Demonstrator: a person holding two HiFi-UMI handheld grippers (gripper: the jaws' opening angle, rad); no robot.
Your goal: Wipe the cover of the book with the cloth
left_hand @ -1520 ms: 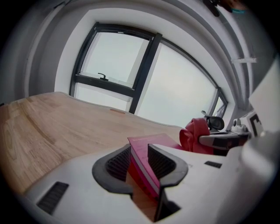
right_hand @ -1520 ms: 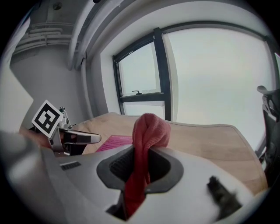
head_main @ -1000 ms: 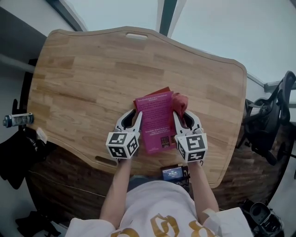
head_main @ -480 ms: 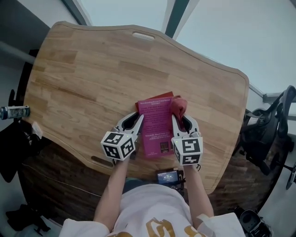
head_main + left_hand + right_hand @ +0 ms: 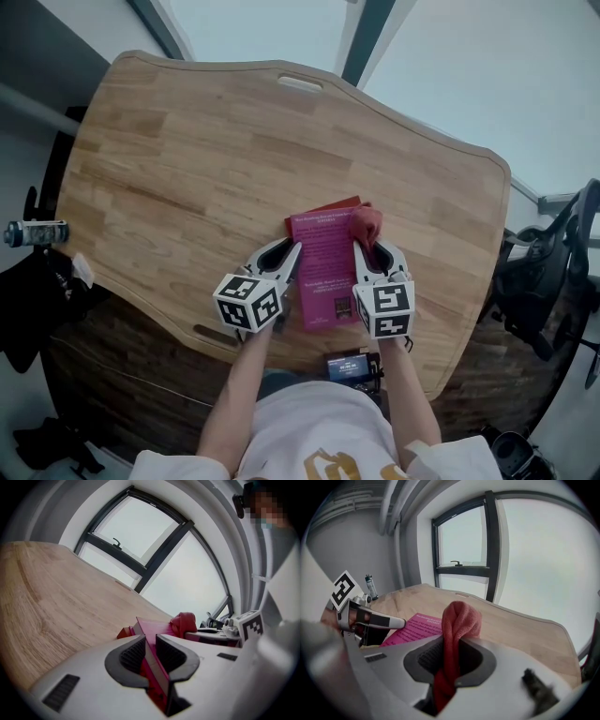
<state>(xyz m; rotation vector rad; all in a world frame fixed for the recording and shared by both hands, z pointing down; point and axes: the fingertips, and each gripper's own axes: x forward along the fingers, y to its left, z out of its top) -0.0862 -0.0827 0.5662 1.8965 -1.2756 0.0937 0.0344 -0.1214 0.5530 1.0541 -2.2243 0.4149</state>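
Light wooden table with rounded corners point(image 5: 187, 169), slot cutout point(image 5: 300, 83) near its far edge. Big dark-framed window point(image 5: 490, 545) behind it, flat pale daylight. Grey wall point(image 5: 342, 550) left of the window, pipes point(image 5: 391, 503) up high. Dark wood-look floor point(image 5: 122, 366). Black office chair point(image 5: 553, 272) at table's right.

Matt grained wood table point(image 5: 187, 169); smooth paper-covered book point(image 5: 323, 267); soft fabric cloth point(image 5: 366, 225)

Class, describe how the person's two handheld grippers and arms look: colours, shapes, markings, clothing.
The left gripper and right gripper are pale grey, with dark ribbed pads inside curved tongs. Each carries a white cube with black square markers. The person wears a white short-sleeved shirt with gold print.
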